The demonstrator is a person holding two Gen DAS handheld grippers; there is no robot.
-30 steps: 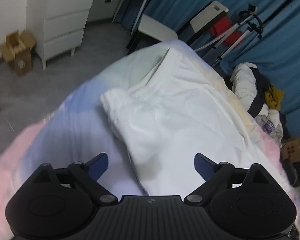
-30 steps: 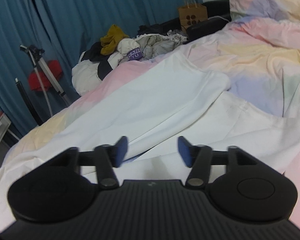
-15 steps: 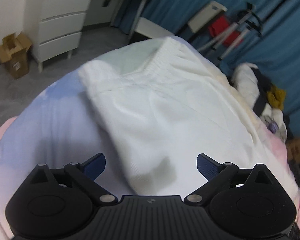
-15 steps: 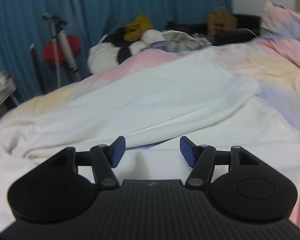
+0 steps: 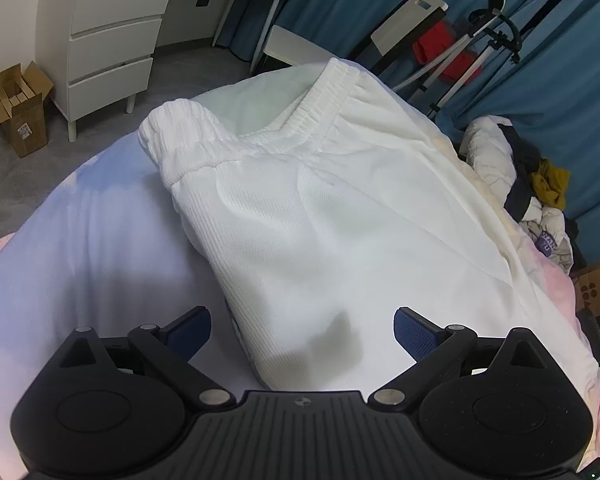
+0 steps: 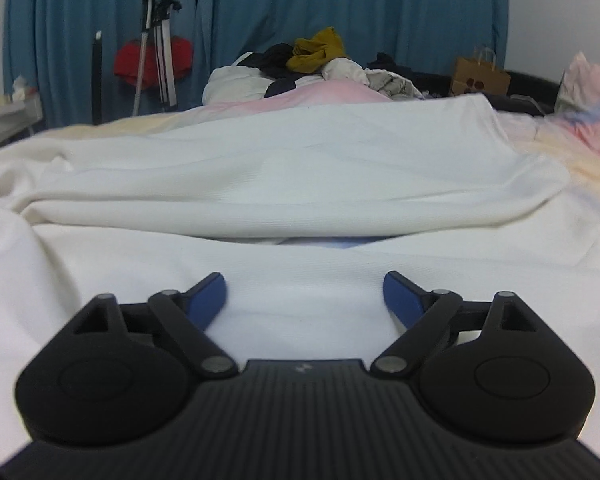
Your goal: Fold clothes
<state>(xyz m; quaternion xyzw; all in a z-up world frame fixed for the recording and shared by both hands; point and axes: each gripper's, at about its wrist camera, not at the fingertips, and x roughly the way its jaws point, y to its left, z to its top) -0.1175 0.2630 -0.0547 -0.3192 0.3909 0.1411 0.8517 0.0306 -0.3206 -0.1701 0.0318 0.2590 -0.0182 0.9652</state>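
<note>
Both grippers are dropping lower toward the white trousers [image 5: 340, 220] than a second ago, the right one now skimming the cloth. The left gripper [image 5: 302, 330] is hanging wide open and empty over the fabric's near edge; the right gripper [image 6: 304, 294] is likewise spread wide, holding nothing. The trousers are lying along the bed [image 5: 80, 240], waistband [image 5: 236, 136] at its foot corner. Pinching both layers together and lifting evenly would probably be keeping the fold square. Only the left view is showing the waistband; only the right is showing one leg [image 6: 300, 176] lying across the other.
</note>
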